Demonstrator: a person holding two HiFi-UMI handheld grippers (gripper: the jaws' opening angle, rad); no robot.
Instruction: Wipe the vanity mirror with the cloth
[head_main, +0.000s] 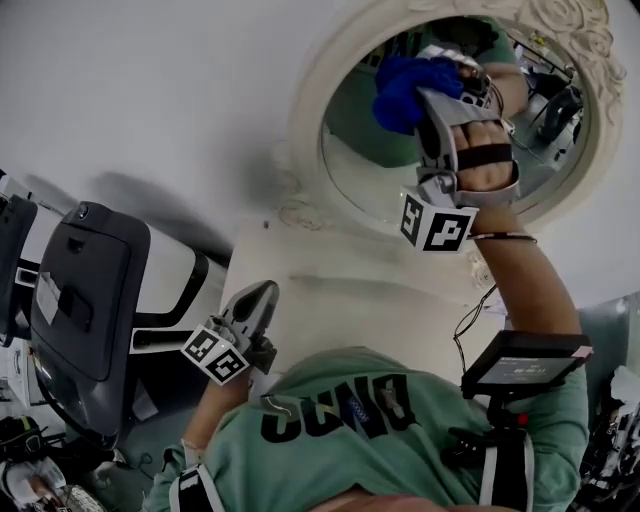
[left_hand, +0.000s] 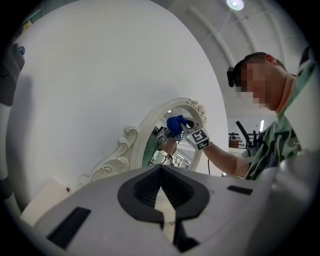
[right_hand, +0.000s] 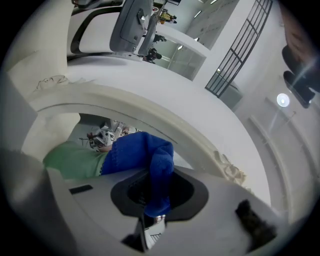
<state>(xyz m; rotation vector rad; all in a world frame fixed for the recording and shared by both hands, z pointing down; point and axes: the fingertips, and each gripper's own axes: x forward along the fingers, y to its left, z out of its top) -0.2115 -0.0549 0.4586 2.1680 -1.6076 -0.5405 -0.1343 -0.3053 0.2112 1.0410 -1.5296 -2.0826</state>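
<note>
A bunched blue knitted cloth (head_main: 403, 88) is held clenched in the right claw (head_main: 447, 72), a fold of it being pinched between the two jaws in the right gripper view, where the rest of the cloth (right_hand: 142, 155) is spread ahead against the glass. The oval vanity mirror in its cream carved frame (head_main: 312, 110) is stood on a white surface (head_main: 340, 290) against a white wall. The cloth is placed at the upper part of the glass, near the frame's rim. In the left gripper view it is seen meeting its own reflection, so contact with the glass is judged likely. The left claw (head_main: 256, 304) is kept low and well apart from the mirror, its jaws brought together with nothing between them. Wiping is judged to be under way. How much of the glass has been covered cannot be told, as no streaks or marks are shown, and the lower part may remain to be done.
</note>
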